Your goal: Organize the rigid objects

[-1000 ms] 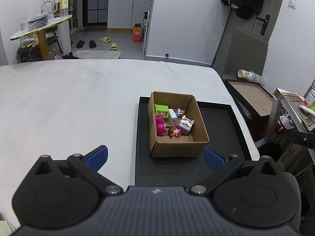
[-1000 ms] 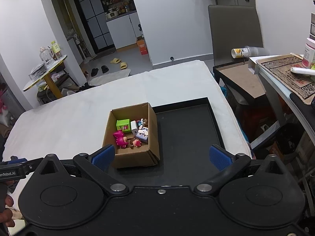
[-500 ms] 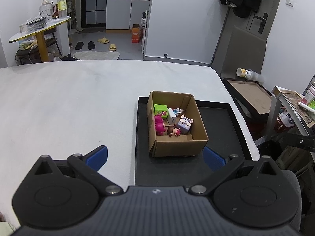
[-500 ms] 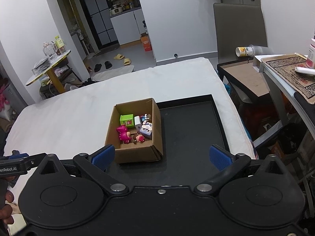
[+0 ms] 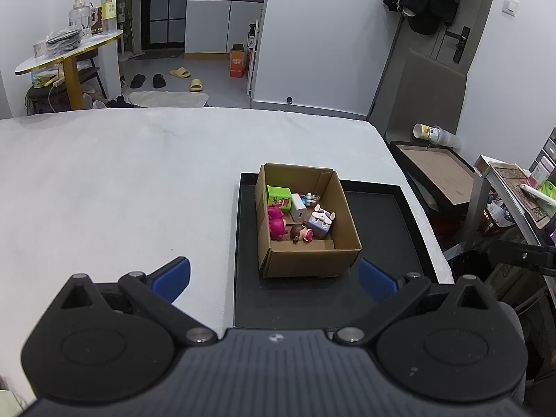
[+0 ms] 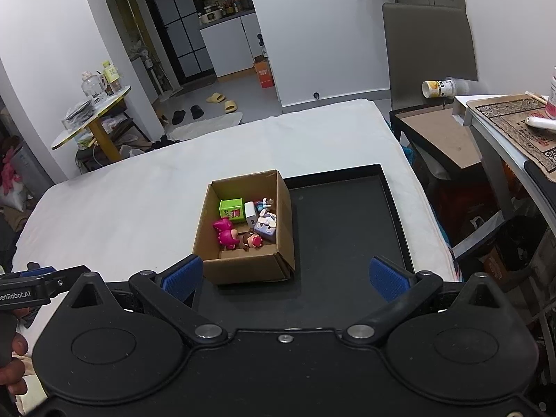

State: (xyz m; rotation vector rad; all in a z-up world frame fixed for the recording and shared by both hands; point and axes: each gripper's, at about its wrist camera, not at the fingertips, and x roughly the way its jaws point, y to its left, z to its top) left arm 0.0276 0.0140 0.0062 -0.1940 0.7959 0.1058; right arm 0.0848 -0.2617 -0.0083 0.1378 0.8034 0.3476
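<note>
An open cardboard box (image 5: pixel 305 260) (image 6: pixel 250 268) stands on the left part of a black tray (image 5: pixel 382 229) (image 6: pixel 340 215). Inside lie a green cube (image 5: pixel 278 196) (image 6: pixel 231 209), a white block (image 5: pixel 298 205) (image 6: pixel 250 210), a pink figure (image 5: pixel 277 224) (image 6: pixel 226 232), a purple cube toy (image 5: pixel 320 222) (image 6: pixel 265 226) and a small brown-haired doll (image 5: pixel 301 233) (image 6: pixel 251 240). My left gripper (image 5: pixel 274 279) hovers open, near side of the box, nothing between its blue pads. My right gripper (image 6: pixel 284 278) is also open and empty, above the tray's near edge.
The tray rests on a white-covered table (image 5: pixel 121 180) near its right edge. A dark side table (image 6: pixel 441 139) with a tipped cup (image 6: pixel 438 88) stands to the right, beside a shelf (image 6: pixel 510 121). A hand (image 6: pixel 12 365) holds the left gripper's handle at lower left.
Both grippers have drifted slightly, so the box sits a little closer and more central in the right wrist view. The jaws stay wide and nothing has been grasped.
</note>
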